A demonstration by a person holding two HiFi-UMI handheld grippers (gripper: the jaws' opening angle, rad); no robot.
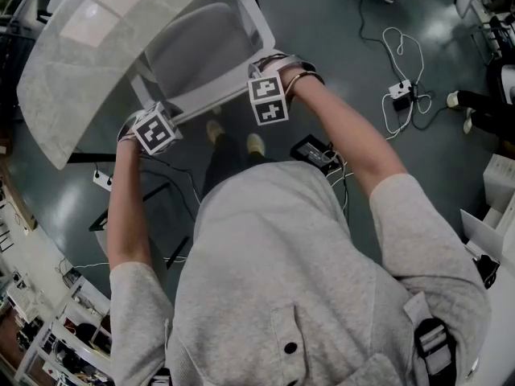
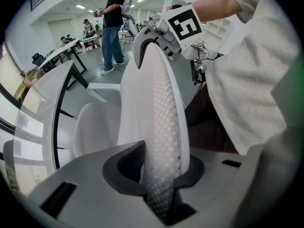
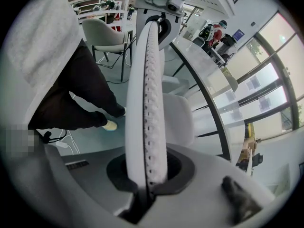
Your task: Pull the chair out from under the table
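Note:
A white chair (image 1: 205, 51) stands with its seat partly under the pale glass-topped table (image 1: 88, 71). Its perforated backrest (image 1: 213, 103) faces me. My left gripper (image 1: 153, 131) points steeply down and is clamped on the backrest's top edge at the left end. In the left gripper view the mesh backrest (image 2: 156, 103) fills the gap between the dark pads (image 2: 124, 172) of the left gripper (image 2: 159, 182). My right gripper (image 1: 269, 95) grips the same edge at the right end. In the right gripper view its jaws (image 3: 145, 175) pinch the thin backrest rim (image 3: 147, 94).
Cables and a power strip (image 1: 400, 93) lie on the grey floor to the right, and a black adapter (image 1: 314, 149) near my feet (image 1: 255, 143). Another strip (image 1: 102, 181) lies at the left. A second chair (image 3: 107, 34) and people (image 2: 113, 23) stand farther off.

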